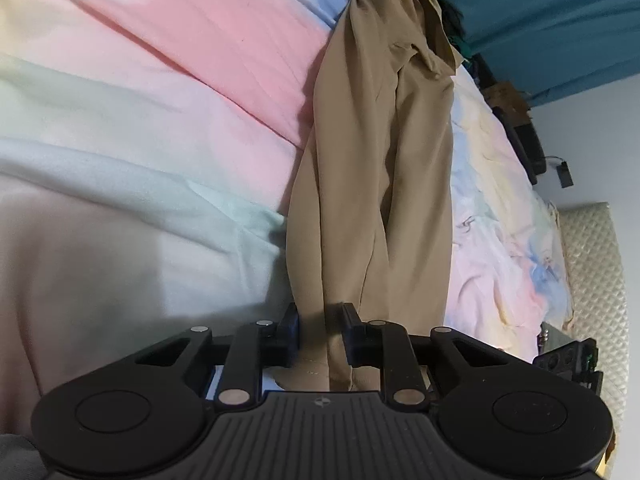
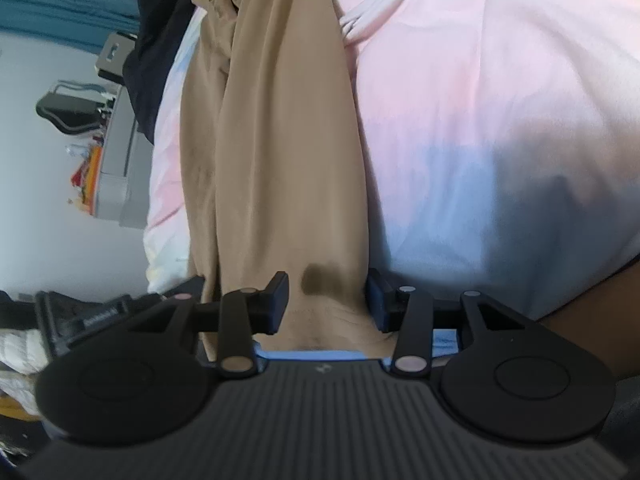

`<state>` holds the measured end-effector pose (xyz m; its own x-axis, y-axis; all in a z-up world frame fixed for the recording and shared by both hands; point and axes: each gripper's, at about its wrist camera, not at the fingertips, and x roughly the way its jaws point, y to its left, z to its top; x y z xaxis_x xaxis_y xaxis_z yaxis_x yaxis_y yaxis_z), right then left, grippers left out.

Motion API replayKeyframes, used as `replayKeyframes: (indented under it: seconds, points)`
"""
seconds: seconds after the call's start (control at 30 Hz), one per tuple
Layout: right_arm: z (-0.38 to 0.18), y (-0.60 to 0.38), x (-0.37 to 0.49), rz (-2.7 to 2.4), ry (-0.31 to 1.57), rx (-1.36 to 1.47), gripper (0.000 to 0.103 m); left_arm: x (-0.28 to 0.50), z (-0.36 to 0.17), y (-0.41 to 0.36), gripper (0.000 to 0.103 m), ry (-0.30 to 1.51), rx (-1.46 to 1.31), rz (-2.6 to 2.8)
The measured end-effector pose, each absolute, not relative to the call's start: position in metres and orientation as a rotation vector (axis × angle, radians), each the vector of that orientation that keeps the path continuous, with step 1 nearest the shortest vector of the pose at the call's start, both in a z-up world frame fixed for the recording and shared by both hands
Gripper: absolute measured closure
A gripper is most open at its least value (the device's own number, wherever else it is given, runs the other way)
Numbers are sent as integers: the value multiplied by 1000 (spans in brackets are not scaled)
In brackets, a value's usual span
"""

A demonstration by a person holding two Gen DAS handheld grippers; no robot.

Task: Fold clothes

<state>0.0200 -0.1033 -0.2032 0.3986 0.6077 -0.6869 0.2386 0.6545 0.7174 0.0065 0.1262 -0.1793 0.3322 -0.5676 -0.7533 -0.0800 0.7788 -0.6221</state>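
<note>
A long tan garment (image 1: 372,180) lies stretched away from me on a pastel bedspread (image 1: 160,120), its far end bunched up at the top of the left wrist view. My left gripper (image 1: 322,320) is shut on the near hem, with the cloth gathered into folds between its fingers. In the right wrist view the same tan garment (image 2: 272,140) runs forward over the bedspread (image 2: 480,100). My right gripper (image 2: 328,294) stands open, and the flat hem fills the gap between its fingers. A dark patch (image 2: 316,280) marks the cloth just ahead of them.
A teal curtain (image 1: 540,20) hangs behind the bed, dark items (image 1: 524,140) line its far edge, and a quilted panel (image 1: 592,280) stands at right. Black clothing (image 2: 160,48) lies beside the garment. A grey unit (image 2: 116,176) and a chair (image 2: 68,112) stand off the bed.
</note>
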Motion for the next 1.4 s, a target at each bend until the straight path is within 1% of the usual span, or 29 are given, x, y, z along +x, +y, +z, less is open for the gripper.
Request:
replayKeyframes:
  seconds: [0.07,0.13,0.17,0.2,0.23,0.27,0.3,0.37,0.43,0.47,0.5,0.53,0.57,0.6,0.63,0.67,0.77,0.9,1.13,1.27,1.4]
  points:
    - [-205,-99,18,264,1182,849,58,8,-182,124,77,1220,-621,-327]
    - [-206,-97,17,263,1191,831,58,10,-185,121,72,1235,-606,-321]
    - [-206,-96,16,266,1193,823,58,10,-186,119,67,1245,-604,-334]
    - [-206,-94,16,271,1192,817,56,11,-188,117,60,1255,-601,-348]
    - [-205,-93,17,276,1192,810,56,12,-189,115,56,1264,-598,-361]
    - [-205,-91,17,281,1193,802,56,13,-190,112,49,1274,-596,-375]
    - [-205,-89,17,288,1194,791,55,14,-192,110,45,1283,-593,-389]
    - [-202,-86,15,303,1193,760,56,16,-194,106,43,1302,-588,-416]
    - [-200,-84,12,299,1190,742,57,12,-194,103,46,1311,-578,-434]
    - [-198,-83,10,296,1187,731,59,9,-194,102,51,1314,-570,-435]
    - [-197,-82,10,293,1184,718,73,9,-193,101,63,1317,-565,-433]
    - [-195,-82,9,285,1179,710,90,8,-193,101,70,1316,-569,-428]
    - [-194,-85,7,273,1174,709,91,7,-192,102,80,1310,-579,-420]
    - [-191,-89,4,271,1155,717,93,6,-191,103,83,1292,-597,-419]
    - [-187,-94,0,278,1125,733,93,3,-187,105,84,1256,-619,-432]
    - [-181,-97,-5,282,1094,740,93,0,-183,108,87,1221,-635,-442]
    - [-163,-105,-21,287,1002,734,94,-8,-173,115,90,1128,-682,-450]
    - [-143,-122,-36,290,906,824,94,-18,-151,122,92,1006,-752,-467]
    - [-71,-141,-37,346,716,859,94,-32,-73,130,93,806,-744,-521]
    - [-34,-151,-51,373,630,838,94,-52,-36,125,94,746,-723,-554]
    - [-27,-159,-80,380,624,814,94,-88,-31,116,94,772,-702,-566]
